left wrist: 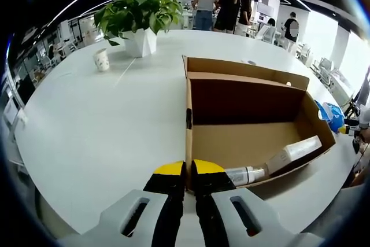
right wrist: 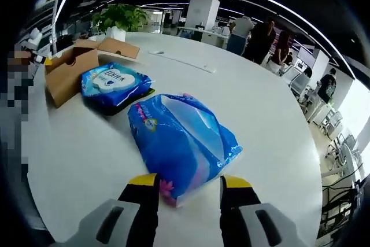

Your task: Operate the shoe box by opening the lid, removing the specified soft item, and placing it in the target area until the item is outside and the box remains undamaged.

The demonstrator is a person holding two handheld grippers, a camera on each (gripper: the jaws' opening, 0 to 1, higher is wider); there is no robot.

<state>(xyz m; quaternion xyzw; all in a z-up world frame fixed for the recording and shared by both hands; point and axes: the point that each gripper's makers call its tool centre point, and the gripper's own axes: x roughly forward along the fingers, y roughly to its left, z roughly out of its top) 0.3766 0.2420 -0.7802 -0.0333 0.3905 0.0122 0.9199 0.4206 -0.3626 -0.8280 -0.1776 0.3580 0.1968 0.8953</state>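
Note:
The cardboard shoe box stands open on the white table, its lid folded up at the back. A clear bottle and a white tube lie inside along the near wall. My left gripper is shut on the box's near left corner wall. In the right gripper view a soft blue plastic pack lies on the table. My right gripper is open, its yellow-tipped jaws standing on either side of the pack's near end. The box is at the far left there.
A second blue pack lies beside the box on a dark flat thing. A potted plant and a paper cup stand at the table's far side. People stand beyond the table. A person's hand is at the right edge.

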